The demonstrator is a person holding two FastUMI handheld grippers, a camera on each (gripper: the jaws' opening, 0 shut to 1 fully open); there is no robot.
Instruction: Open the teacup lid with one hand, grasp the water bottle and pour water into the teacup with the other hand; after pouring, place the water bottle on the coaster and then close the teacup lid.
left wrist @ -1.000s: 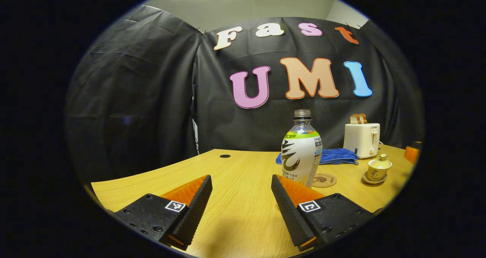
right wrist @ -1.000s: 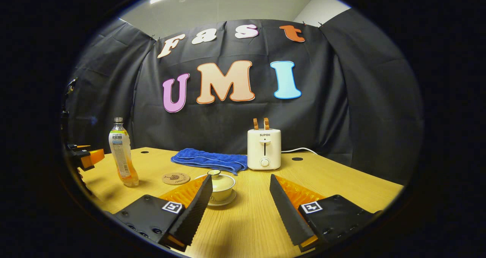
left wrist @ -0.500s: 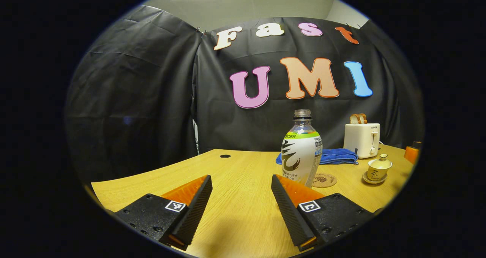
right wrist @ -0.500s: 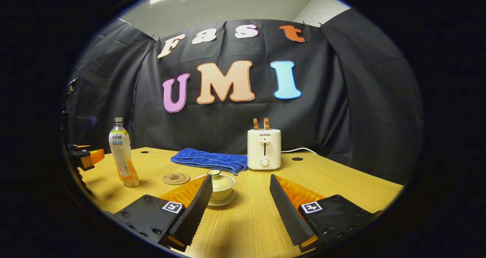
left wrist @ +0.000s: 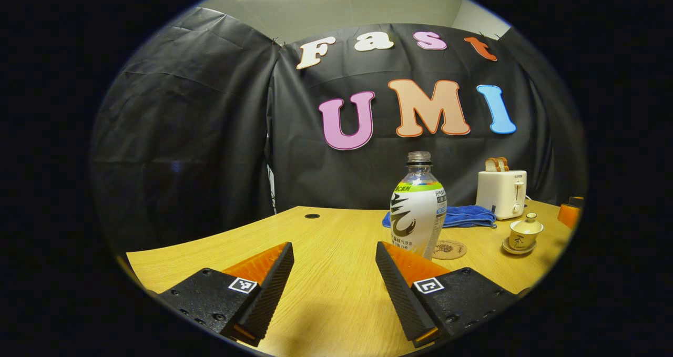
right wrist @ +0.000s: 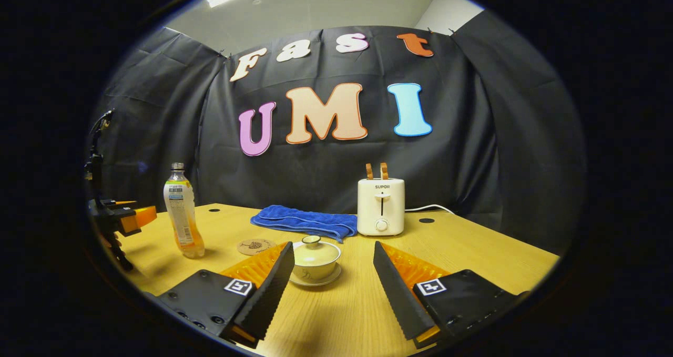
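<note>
A: Where does the small cream ceramic teacup with its knobbed lid (right wrist: 314, 256) stand?

B: On its saucer on the pale wooden worktop (right wrist: 473, 252), lid on, just ahead of the right gripper (right wrist: 333, 278) and a little toward that gripper's left finger. In the left gripper view the same teacup (left wrist: 524, 232) sits far off to the right.

A: And the clear plastic water bottle with the white and green label (left wrist: 418, 207)?

B: Upright on the worktop with no cap, just ahead of the left gripper (left wrist: 334, 279), beyond its right finger. From the right gripper view it (right wrist: 182, 217) stands well to the left, with orange-tinted liquid in its lower part. The round brown cork coaster (right wrist: 255, 246) lies bare between bottle and teacup, apart from both.

A: What are the fingers doing?

B: Both pairs are spread wide and hold nothing; bare worktop shows between the left pair, and the teacup is touched by neither right finger. The left gripper also appears at the left edge of the right gripper view, near the bottle.

A: Anything behind?

B: A folded blue cloth (right wrist: 305, 223) and a cream toaster with two slices of bread up (right wrist: 380, 205), both at the back of the worktop.
</note>
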